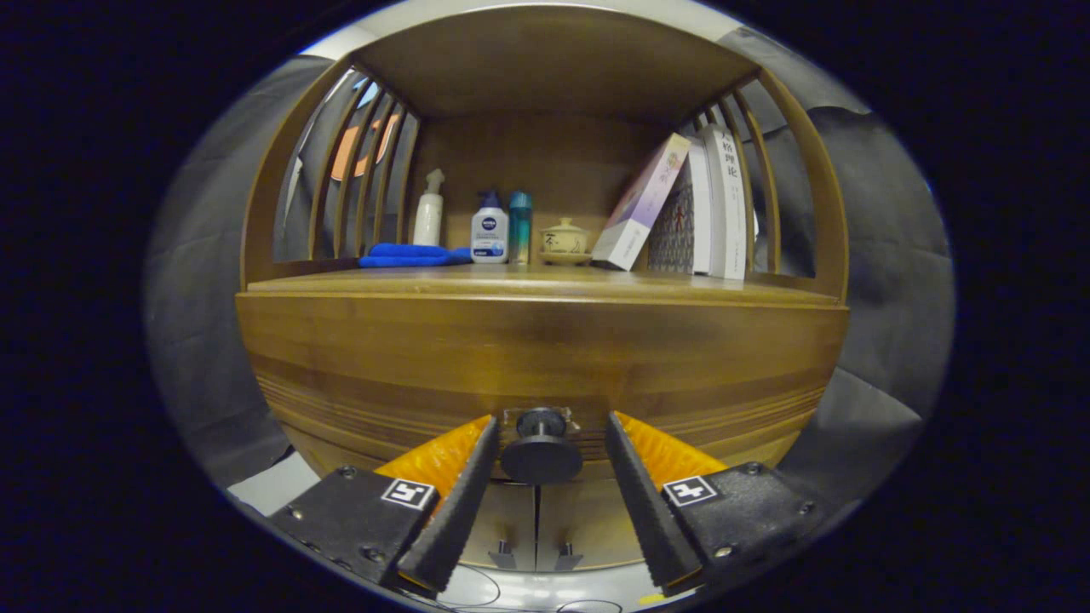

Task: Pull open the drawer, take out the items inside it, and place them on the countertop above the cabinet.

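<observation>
A wooden cabinet fills the scene, seen from low and close in the gripper view. Its drawer (545, 358) is a broad, closed front of warm brown wood with horizontal grain, sitting directly below the counter (545, 285). At the lower middle of the drawer front is a round dark knob (541, 447) on a short stem with a small metal plate behind it.

The gripper (545, 460) is level with the knob, and its jaws stand fairly wide, one on each side of the knob with a gap left on both sides, so neither finger touches it.

Above the knob, along the back of the counter, stand several things. Up and to the left lies a folded blue cloth (409, 254), with a white spray bottle (428, 209) behind it. Nearly straight above the knob are a white tube with a blue cap (490, 230), a slim teal bottle (519, 226) touching it, and a small cream lidded pot (565, 241). Up and to the right, a box (640, 204) leans against a row of upright books (715, 204).

Curved wooden slats close in both sides of the counter under a wooden top. Below the knob are two small cabinet doors (536, 532) with metal pulls.
</observation>
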A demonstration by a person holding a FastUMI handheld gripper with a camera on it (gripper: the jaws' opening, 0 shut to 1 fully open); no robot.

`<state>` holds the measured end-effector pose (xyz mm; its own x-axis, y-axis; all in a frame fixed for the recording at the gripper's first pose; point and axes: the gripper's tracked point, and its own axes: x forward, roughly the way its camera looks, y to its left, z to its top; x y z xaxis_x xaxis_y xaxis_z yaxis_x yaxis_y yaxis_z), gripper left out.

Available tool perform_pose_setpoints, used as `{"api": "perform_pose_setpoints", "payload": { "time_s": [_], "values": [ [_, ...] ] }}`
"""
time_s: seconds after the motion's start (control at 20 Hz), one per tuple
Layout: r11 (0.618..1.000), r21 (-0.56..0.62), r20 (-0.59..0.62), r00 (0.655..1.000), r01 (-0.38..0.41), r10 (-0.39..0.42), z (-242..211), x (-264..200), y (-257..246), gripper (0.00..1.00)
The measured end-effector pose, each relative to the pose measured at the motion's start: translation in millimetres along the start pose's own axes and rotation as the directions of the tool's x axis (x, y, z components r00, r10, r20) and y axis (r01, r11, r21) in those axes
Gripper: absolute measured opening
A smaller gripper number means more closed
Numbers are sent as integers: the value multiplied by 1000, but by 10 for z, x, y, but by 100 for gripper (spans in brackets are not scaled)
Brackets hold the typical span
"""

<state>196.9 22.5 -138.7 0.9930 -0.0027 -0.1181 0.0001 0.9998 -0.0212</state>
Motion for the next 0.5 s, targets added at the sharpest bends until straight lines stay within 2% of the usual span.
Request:
{"api": "perform_pose_setpoints", "payload": {
  "time_s": [0.25, 0.5],
  "values": [
    [1000, -14, 21, 1000, -6, 6, 4, 1, 27, 50],
    [1000, 3, -22, 999, -27, 27, -1, -45, 24, 40]
  ]
}}
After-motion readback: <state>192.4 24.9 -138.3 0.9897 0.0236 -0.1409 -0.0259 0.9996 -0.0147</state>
